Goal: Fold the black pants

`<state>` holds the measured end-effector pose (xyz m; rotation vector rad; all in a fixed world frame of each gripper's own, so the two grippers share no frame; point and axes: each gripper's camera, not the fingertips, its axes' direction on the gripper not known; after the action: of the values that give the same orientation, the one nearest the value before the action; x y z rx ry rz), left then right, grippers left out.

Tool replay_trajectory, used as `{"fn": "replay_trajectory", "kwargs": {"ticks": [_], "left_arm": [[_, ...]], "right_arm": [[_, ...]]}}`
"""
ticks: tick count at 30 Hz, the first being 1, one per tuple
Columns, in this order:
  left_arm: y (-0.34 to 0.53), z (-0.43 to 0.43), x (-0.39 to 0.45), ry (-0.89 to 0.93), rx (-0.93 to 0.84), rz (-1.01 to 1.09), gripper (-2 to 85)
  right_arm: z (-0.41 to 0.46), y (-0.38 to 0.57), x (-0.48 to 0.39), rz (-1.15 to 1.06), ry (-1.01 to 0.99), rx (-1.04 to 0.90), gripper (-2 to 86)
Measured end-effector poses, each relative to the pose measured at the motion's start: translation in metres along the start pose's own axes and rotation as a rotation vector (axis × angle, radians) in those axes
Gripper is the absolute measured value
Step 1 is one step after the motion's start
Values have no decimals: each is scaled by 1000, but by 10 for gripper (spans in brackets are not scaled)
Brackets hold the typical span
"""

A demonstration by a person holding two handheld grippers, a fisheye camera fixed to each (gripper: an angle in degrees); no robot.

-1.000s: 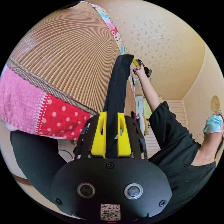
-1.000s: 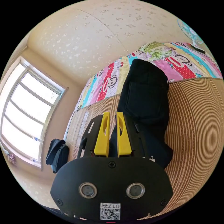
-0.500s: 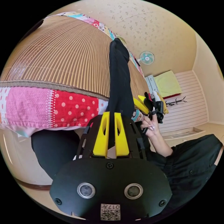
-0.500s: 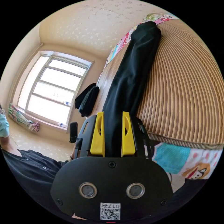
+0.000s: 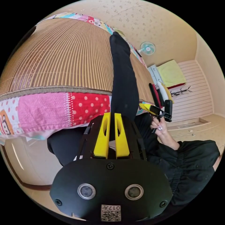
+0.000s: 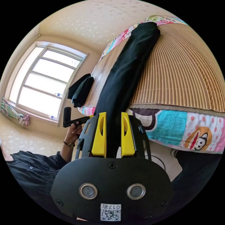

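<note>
In the left gripper view the left tool (image 5: pixel 110 121) has its two yellow jaws nearly closed, with the near end of the black pants (image 5: pixel 121 77) pinched between them; the cloth runs away from the jaws as one long narrow strip, over the patchwork bedspread (image 5: pixel 54 110) at the bed's edge and along the bamboo mat (image 5: pixel 63 58) to the far side. Beside it the right tool (image 5: pixel 150 108) shows in the person's hand (image 5: pixel 159 127), close to the same end of the strip — its jaws are too small here to judge.

In the right gripper view the right tool (image 6: pixel 112 124) stands a little wider, yet both jaws press on the black cloth that passes between them; the pants (image 6: pixel 131 61) lie stretched lengthwise over the mat (image 6: pixel 182 75), the near end off the bed's edge and in the air. A dark pile of clothes (image 6: pixel 80 90) sits well apart, near the window.

As a judgement: the lengthwise fold looks done — leg on leg, drawn straight; the crosswise folds, near end carried toward the far end, are not yet made.
</note>
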<state>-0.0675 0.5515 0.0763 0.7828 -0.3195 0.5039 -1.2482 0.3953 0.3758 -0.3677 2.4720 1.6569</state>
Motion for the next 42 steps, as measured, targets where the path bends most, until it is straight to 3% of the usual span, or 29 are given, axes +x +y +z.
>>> {"fn": "replay_trajectory", "kwargs": {"ticks": [8,14,21,25,27,30,34,39,42], "left_arm": [[3,-2,15,44,-21,62,13],[22,-8,15,148,57,47,1],[37,-19,13,277,123,70,1],[39,-4,10,264,58,55,10],[37,4,12,207,30,16,23],[35,-7,20,40,98,-18,58],[11,-17,26,66,164,34,82],[-26,39,31,60,-73,35,63],[-18,56,48,43,-74,17,52]], "right_arm": [[12,3,-19,-53,138,-21,70],[16,14,-7,-17,44,-24,78],[-10,15,-25,-55,-1,-9,17],[-36,25,-36,-104,-21,41,11],[-26,33,-33,-115,73,4,12],[-10,35,-21,-63,84,-78,21],[-25,21,-15,-31,3,7,68],[-2,-36,-17,-36,12,-72,84],[-8,-43,-17,-70,23,-118,52]]}}
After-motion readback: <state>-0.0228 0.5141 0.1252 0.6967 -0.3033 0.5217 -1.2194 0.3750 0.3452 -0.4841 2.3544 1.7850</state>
